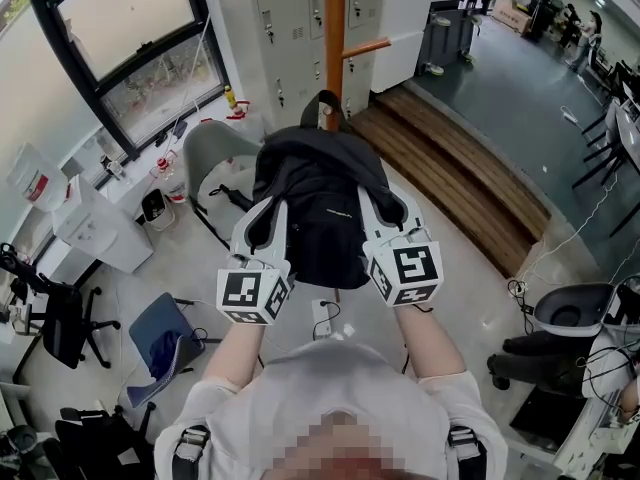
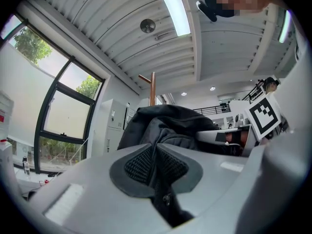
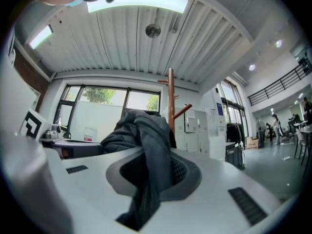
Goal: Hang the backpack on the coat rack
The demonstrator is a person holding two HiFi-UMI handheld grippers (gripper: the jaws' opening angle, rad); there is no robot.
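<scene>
So: L gripper was clamped on the pack, pads pinching dark fabric by a zip. R gripper was likewise clamped on a fold at the pack's other side. Pack was held up btw both grippers, clear of the floor, just in front of the rack pole. Top loop sat near pole, below a peg; contact w/ pole couldn't be told. Not yet on a peg.

The pale floor bears a wooden platform, a blue chair and a black office chair.
</scene>
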